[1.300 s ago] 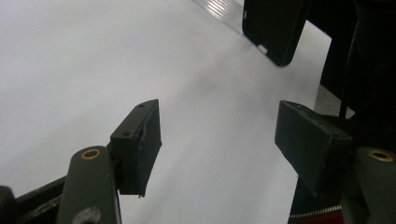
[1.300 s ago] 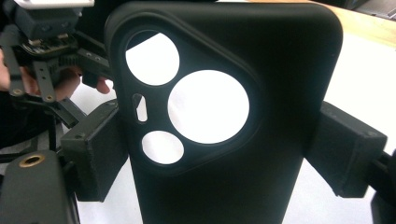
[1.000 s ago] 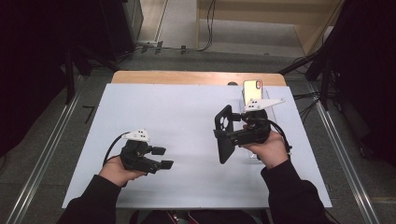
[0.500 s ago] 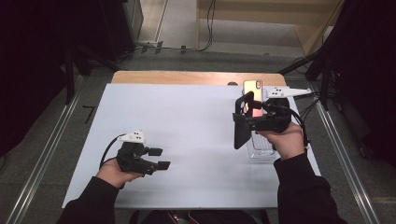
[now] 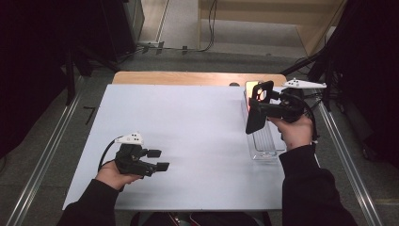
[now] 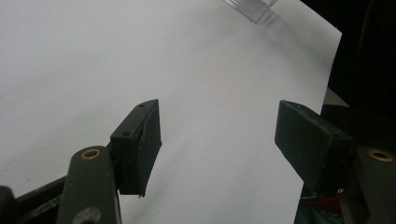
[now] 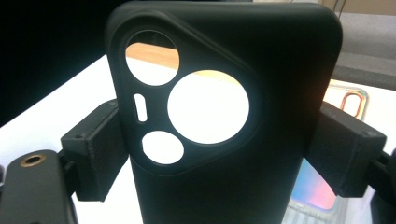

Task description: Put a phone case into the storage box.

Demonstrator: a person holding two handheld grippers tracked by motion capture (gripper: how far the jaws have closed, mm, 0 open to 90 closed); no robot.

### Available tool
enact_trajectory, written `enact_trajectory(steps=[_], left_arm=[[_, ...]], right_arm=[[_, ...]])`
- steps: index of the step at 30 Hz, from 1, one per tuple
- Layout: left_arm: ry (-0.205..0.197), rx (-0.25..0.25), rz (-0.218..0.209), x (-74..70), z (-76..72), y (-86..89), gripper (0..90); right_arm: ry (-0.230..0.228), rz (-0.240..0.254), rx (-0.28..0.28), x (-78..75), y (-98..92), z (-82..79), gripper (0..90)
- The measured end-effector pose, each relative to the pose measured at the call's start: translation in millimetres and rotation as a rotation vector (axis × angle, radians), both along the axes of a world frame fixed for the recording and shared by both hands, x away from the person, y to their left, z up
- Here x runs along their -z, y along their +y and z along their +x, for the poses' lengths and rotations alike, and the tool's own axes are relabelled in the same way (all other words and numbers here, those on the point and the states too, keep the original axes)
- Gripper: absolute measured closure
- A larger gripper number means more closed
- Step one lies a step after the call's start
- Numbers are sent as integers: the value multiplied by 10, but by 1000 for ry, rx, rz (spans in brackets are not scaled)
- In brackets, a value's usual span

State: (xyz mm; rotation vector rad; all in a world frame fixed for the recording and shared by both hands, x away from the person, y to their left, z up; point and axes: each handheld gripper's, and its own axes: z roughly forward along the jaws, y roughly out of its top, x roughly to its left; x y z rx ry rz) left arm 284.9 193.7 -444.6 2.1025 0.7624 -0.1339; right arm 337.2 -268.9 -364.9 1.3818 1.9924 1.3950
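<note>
At the near left of the white surface [image 5: 197, 122], the left claw [image 5: 157, 160] rests low in a hand, released, its jaws apart with bare sheet between them. In the left gripper view the two pads [image 6: 140, 144] stand well apart over the white sheet, and the corner of a clear tray [image 6: 250, 9] shows at the top edge.

Across the surface, at the far right, the right claw [image 5: 258, 110] is raised above the clear tray [image 5: 263, 146], grasping a black phone case [image 5: 256, 113]. The case stands upright and on edge between the jaws, its camera cutouts uppermost. In the right gripper view the case [image 7: 224, 116] sits square between the two pads [image 7: 95, 149], which press its long sides just below the cutouts. Behind it, just beside the right jaw, a phone [image 7: 317, 186] with a bright screen stands at the tray's far end.
</note>
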Motion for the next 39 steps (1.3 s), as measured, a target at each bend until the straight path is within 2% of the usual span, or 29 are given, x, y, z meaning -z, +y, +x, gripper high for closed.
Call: enact_trajectory(steps=[4, 10, 13, 17, 25, 29, 37, 39], left_arm=[[10, 3, -4, -6, 4, 5, 321], [-2, -2, -10, -29, -2, 14, 321], [-3, -2, -9, -23, -7, 25, 322], [-3, -5, -13, -28, -10, 37, 322], [-11, -4, -19, -47, -32, 47, 322], [-13, 1, -21, -55, -43, 46, 322], [-43, -13, -27, -100, -61, 38, 322], [-39, -13, -25, -95, -67, 34, 322]], right_arm=[[-7, -23, 59, 9, -55, 78, 125], [-17, -48, 140, 51, -115, 205, 125], [-10, -43, 171, 102, -133, 274, 126], [2, -84, 209, 199, -128, 374, 126], [22, -107, 272, 381, -105, 524, 126], [36, -137, 293, 493, -80, 596, 126], [58, -149, 342, 659, -75, 751, 128], [60, -148, 348, 693, -83, 786, 128]])
